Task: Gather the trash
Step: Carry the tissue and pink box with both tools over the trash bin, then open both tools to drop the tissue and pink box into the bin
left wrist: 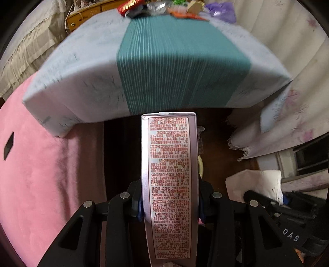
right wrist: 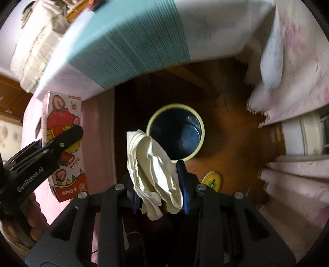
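Note:
My left gripper (left wrist: pixel 170 197) is shut on a tall drink carton (left wrist: pixel 170 184), whose side with red small print faces the camera. In the right wrist view the same carton (right wrist: pixel 65 143) shows strawberry pictures, held by the left gripper (right wrist: pixel 67 137) over the pink cover. My right gripper (right wrist: pixel 159 184) is shut on a crumpled white tissue (right wrist: pixel 152 164), which also shows in the left wrist view as the tissue (left wrist: pixel 259 184). A round bin (right wrist: pixel 198 121) with a pale yellow rim and a dark blue inside stands on the wooden floor just beyond the tissue. More trash (left wrist: pixel 164 8) lies at the table's far end.
A table (left wrist: pixel 82 67) under a pale blue and teal cloth overhangs the floor gap. A pink bed cover (left wrist: pixel 41 174) lies to the left and flowered drapery (right wrist: pixel 298 82) to the right. A yellow slipper (right wrist: pixel 211 180) rests on the floor beside the bin.

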{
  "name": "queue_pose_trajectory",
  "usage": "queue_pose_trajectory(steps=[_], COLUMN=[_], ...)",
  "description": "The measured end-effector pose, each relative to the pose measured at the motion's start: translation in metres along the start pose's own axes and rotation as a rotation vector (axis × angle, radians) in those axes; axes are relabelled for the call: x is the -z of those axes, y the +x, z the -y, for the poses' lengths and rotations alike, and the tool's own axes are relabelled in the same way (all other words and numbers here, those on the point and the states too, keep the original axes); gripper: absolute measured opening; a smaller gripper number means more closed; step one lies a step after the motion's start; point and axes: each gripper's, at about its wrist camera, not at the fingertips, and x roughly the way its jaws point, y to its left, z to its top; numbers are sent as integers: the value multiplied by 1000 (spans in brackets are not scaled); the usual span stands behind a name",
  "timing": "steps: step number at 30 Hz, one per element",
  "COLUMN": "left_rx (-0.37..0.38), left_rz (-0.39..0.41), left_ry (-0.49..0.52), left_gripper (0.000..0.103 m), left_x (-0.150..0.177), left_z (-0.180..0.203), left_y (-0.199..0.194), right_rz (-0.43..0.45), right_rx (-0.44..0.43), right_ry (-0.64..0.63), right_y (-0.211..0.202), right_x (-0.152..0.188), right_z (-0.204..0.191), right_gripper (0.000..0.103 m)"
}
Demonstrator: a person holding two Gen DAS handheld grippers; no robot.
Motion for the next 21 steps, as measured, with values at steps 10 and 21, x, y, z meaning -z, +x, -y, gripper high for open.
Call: queue_pose_trajectory(steps=[10, 21], left_rx=[-36, -11], left_rz=[-60, -85], left_ry=[-6, -102], left_gripper=[39, 81], left_x=[25, 16], left_z=[-12, -53], left_y=[162, 283], right_rz=[-36, -47], right_rx=[58, 56], right_ry=[65, 36], right_y=[165, 295], right_x=[-8, -38], right_z=[38, 58], right_gripper=[28, 39])
